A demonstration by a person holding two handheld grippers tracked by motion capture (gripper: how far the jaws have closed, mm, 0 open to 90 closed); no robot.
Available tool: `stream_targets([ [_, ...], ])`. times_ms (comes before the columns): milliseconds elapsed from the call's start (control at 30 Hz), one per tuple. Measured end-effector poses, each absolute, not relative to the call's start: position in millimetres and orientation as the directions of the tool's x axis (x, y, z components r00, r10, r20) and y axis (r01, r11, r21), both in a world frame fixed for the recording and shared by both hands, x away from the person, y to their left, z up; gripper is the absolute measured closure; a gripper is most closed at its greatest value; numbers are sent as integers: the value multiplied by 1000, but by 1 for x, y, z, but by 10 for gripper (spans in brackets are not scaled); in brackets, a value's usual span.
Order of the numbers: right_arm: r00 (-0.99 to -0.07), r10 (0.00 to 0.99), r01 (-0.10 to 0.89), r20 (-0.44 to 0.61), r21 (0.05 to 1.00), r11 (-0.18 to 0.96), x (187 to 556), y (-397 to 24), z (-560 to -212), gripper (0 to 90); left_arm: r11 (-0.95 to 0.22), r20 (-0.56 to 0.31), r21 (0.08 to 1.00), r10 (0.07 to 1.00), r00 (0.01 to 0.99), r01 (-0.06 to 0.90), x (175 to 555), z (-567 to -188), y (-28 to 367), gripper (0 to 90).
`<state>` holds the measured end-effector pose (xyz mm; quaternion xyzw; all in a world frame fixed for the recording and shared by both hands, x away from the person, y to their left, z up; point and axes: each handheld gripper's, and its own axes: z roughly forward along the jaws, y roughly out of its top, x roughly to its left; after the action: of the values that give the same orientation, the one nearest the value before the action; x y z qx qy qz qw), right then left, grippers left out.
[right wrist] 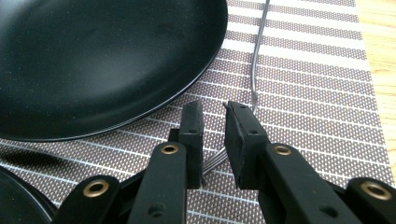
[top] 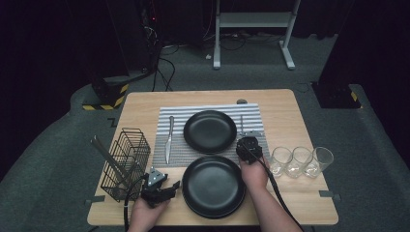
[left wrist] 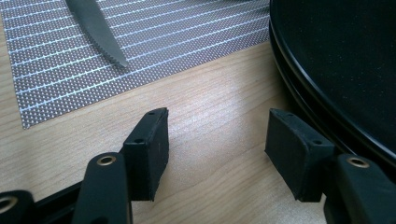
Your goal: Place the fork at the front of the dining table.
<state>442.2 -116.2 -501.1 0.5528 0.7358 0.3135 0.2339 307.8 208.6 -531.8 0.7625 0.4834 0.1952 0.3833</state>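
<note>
While the right gripper (top: 249,146) is kept low over the right edge of the striped placemat (top: 176,147), its jaws are seen in the right gripper view to stand narrow around a fork (right wrist: 256,70), whose tines lie between the two pads. Whether the pads (right wrist: 192,122) really press on the metal cannot be told, because the tines are mostly hidden behind the jaws and a thin gap is seen at the tips. The handle of the fork is cut off by the top edge of that view; in the high view only a short grey piece of it (top: 241,123) is visible beyond the gripper, just beside the far black plate (top: 210,131). The far plate is placed on the placemat, and its rim is partly cut off in the right gripper view.

The left gripper (top: 164,188) is held near the table's front edge, and its jaws are set wide apart over bare wood of the table (left wrist: 210,126), with nothing between them. Just to its right the near black plate (top: 213,186) is found; in the left gripper view a second rim seems to lie under it, but this is hard to make out. A steak knife (top: 168,139) is laid on the left part of the placemat, and only its serrated tip (left wrist: 100,32) is shown in the left gripper view
</note>
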Motion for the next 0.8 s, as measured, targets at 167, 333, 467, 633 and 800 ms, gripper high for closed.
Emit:
stream_targets([
  [167, -277, 961, 662, -1, 725, 192, 441, -119, -502, 767, -240, -71, 773, 887, 456, 587, 308, -532, 209, 397],
  [333, -268, 963, 659, -3, 728, 186, 440, -120, -501, 793, -238, -73, 774, 887, 455, 587, 308, -532, 209, 397],
  [467, -257, 966, 664, -4, 726, 180, 440, -120, -501, 790, -240, -71, 773, 887, 456, 587, 308, -532, 208, 399],
  [633, -249, 968, 677, 15, 718, 163, 440, -120, -504, 728, -246, -63, 773, 888, 456, 585, 307, -532, 207, 399],
  [800, -255, 967, 650, -3, 740, 173, 433, -121, -499, 843, -256, -52, 772, 887, 460, 581, 308, -532, 206, 399],
])
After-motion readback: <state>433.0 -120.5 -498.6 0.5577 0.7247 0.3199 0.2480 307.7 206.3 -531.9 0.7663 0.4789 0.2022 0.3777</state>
